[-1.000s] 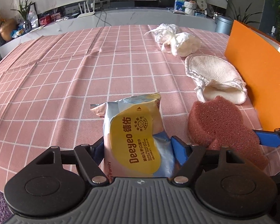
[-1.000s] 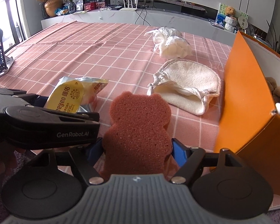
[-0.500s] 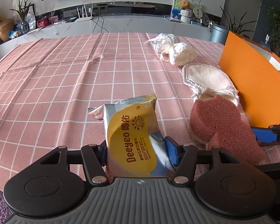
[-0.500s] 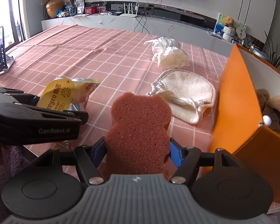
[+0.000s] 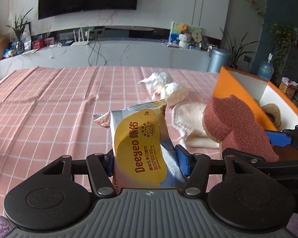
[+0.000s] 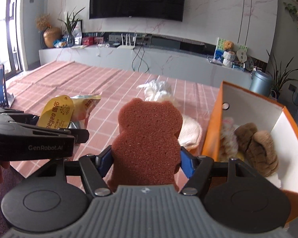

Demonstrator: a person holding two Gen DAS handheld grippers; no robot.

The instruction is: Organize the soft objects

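In the left wrist view, our left hand-held gripper (image 5: 147,159) is clenched on a pack of wet wipes (image 5: 141,140), which stands upright between the blue pads, above the worktop (image 5: 49,107) with its pink checked cloth. To the right we see the brown sponge (image 5: 234,127) held in the right hand-held gripper (image 5: 276,138), close to the orange box (image 5: 238,87). On the cloth there are a cream mitt (image 5: 190,119) and, behind it, a white crumpled bundle (image 5: 166,87).

In the right wrist view, our right hand-held gripper (image 6: 147,160) is clenched on the bear-shaped sponge (image 6: 147,136), with both pads pressing its sides. The box (image 6: 214,123) is open just to the right, and inside it lie a brown plush toy (image 6: 258,144) and a pale fluffy thing (image 6: 228,138). The left hand-held gripper (image 6: 55,132) with the wipes (image 6: 57,113) is at the left.

We judge the task as partly done: some soft things are in the box, two are in the air, and the mitt (image 6: 190,132) and the bundle (image 6: 157,91) are left on the worktop.
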